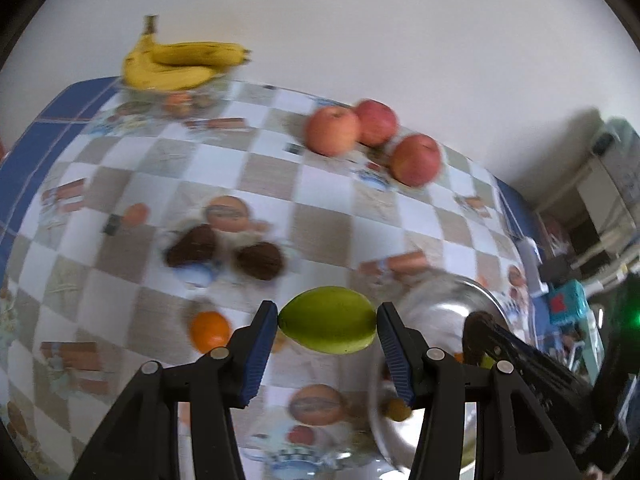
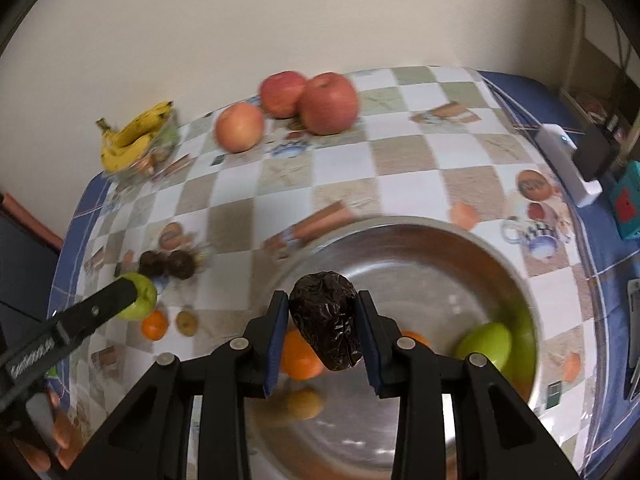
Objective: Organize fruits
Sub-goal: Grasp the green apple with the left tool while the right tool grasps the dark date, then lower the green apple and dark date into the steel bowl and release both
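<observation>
A checked vinyl tablecloth with blue border (image 2: 404,160) covers the table beneath a plain cream wall (image 2: 280,12). At the tablecloth's right edge: a white rectangular device (image 2: 568,168), a black box (image 2: 596,156), a teal carton (image 2: 626,208).

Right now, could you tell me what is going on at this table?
A person with two handheld grippers is sorting fruit. The left gripper clamps a green fruit; the right gripper holds a dark wrinkled fruit above the metal bowl. Three apples and bananas remain on the table.
</observation>
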The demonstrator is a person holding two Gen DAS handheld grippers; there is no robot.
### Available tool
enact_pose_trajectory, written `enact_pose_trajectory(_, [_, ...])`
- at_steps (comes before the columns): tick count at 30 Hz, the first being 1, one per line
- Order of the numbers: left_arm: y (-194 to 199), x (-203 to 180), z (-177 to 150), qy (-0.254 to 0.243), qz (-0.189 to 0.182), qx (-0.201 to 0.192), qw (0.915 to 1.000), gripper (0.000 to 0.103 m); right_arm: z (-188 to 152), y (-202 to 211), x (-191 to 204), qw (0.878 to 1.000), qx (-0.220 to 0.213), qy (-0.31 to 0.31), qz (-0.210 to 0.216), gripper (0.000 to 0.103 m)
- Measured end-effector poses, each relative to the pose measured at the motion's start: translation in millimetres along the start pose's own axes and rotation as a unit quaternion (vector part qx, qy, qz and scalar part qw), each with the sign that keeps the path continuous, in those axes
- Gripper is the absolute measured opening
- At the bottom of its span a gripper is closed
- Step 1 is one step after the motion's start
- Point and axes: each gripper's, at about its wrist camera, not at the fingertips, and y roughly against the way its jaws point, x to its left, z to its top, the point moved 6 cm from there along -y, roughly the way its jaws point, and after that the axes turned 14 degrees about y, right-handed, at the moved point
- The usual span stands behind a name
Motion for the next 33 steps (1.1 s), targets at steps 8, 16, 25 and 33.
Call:
enact_pose_trajectory(8, [-26.9,-51.4,-34.2,-0.068,-0.001,0.022,0.9975,0.055,-14.2,-5.1,-51.4,0.999,0.012,-0.037,-0.026,0.036])
enact_pose_trajectory(16, [-43.9,-75.8,-48.0,-0.116,0.008,0.017,0.9931,0.055,-19.6,-7.7,-66.5,0.998,0.019,-0.044,-0.037,0.036])
enact_pose_trajectory(25, [-59.0,-99.1,-45.2,-0.152,0.012,0.013,0.9881,0.044,-18.7,-14.2,-76.2,0.998,0.022,-0.047,-0.045,0.036])
enact_pose_trajectory(33, [-67.6,-92.1,-48.5,-0.145,0.024,0.023,0.9889,0.044,-19.8,-16.4,-85.4,0.997,0.024,-0.059,-0.046,0.036])
